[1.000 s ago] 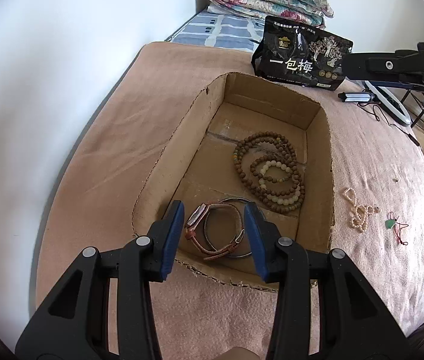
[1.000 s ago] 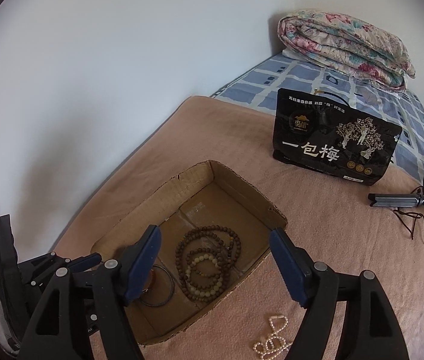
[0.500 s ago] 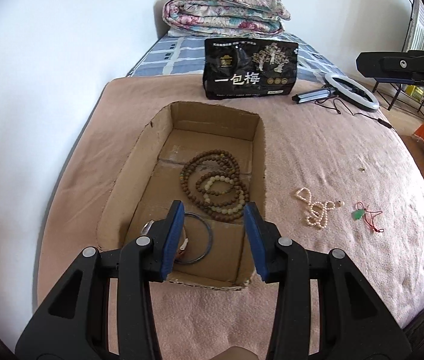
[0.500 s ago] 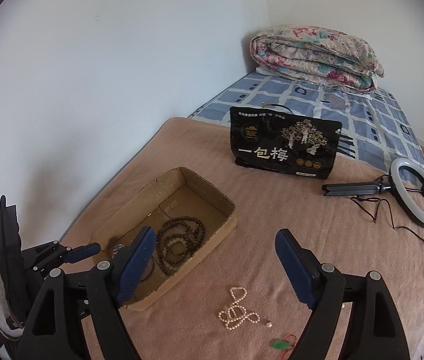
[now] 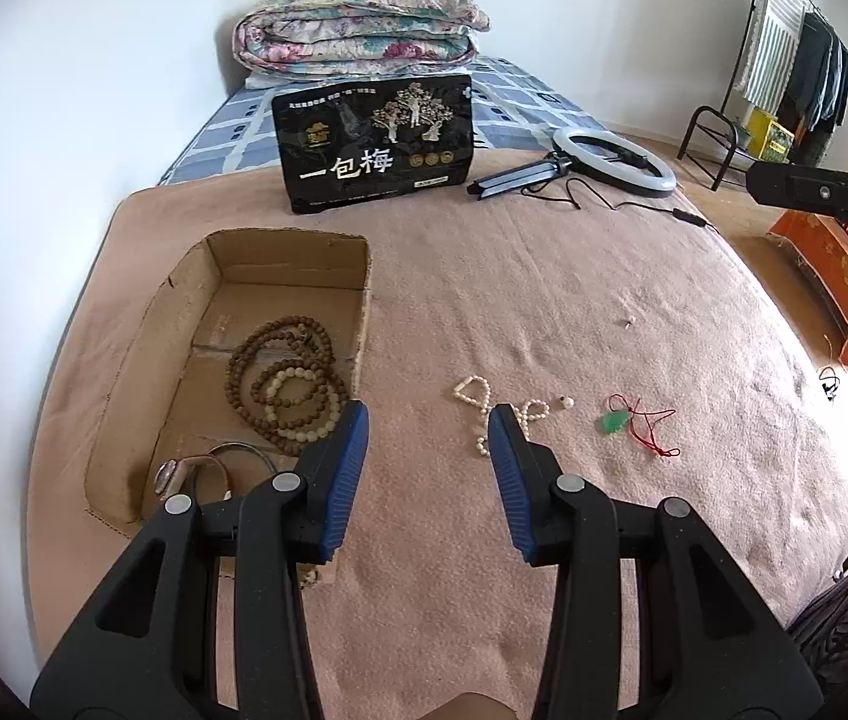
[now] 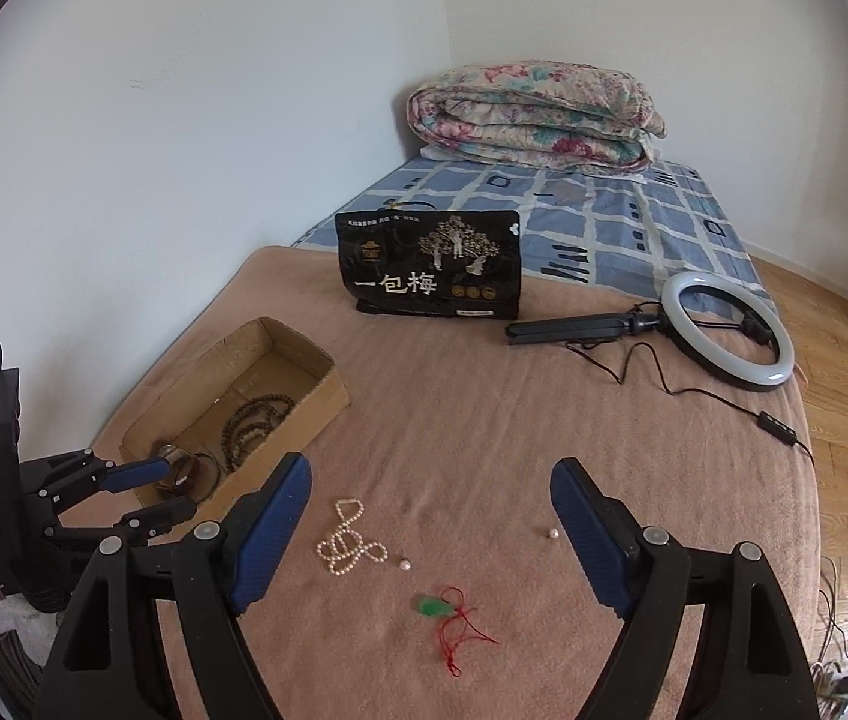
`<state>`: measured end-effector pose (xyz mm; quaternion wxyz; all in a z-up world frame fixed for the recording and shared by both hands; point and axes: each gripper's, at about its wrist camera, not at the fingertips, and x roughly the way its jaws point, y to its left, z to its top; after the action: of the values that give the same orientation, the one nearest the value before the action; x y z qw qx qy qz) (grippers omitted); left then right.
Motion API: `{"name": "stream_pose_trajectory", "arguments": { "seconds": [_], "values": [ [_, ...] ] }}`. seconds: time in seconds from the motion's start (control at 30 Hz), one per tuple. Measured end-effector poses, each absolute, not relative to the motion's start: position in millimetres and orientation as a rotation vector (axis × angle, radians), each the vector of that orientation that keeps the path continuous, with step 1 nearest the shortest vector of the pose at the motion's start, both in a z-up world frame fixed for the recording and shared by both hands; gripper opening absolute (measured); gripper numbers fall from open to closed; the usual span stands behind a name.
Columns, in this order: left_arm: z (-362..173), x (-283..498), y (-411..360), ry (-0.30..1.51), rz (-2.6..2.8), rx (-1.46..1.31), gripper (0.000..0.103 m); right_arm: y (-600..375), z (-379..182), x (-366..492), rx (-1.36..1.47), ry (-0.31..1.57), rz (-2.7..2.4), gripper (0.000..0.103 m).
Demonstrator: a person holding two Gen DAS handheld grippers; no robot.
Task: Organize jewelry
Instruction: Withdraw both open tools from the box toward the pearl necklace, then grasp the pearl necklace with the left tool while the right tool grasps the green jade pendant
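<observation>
Left gripper point(image 5: 429, 468) had swung off the cardboard box point(image 5: 184, 300) toward the pearl necklace point(image 5: 487, 408) | necklace lay on the bed, long axis running away from the camera, touching the right finger's tip | both grippers' fingers wide apart, holding nothing; right gripper point(image 6: 431, 528) over the jade pendant point(image 6: 433, 606).

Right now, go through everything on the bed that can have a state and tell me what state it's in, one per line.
Left hand-held gripper: open, holding nothing.
Right hand-held gripper: open, holding nothing.
Cardboard box: open-topped.
Wooden bead strands: coiled in the box.
Watch: in the box.
Pearl necklace: loose on the blanket, outside the box.
Green pendant: on the blanket, red cord tangled.
Ring light: lying flat.
Black snack bag: upright.
Quilt: folded.
</observation>
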<state>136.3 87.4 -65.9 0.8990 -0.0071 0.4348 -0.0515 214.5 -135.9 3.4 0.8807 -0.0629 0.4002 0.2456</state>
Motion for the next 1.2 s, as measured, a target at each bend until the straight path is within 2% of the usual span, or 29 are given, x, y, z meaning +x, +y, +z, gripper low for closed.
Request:
{"name": "stream_pose_trajectory", "arguments": {
  "seconds": [0.27,0.8,1.2],
  "values": [
    [-80.3,142.7,57.3,0.937,-0.149,0.02,0.042,-167.4,-19.3,201.5,-0.141,0.866,0.49,0.084],
    [-136.4,176.4,30.8,1.066,-0.182,0.002,0.042,-168.9,-117.2,201.9,-0.164,1.038,0.515,0.084],
    [-175.2,196.7,22.1,1.14,-0.183,-0.007,0.042,-154.5,-164.4,198.0,-0.284,1.049,0.544,0.081]
  ]
}}
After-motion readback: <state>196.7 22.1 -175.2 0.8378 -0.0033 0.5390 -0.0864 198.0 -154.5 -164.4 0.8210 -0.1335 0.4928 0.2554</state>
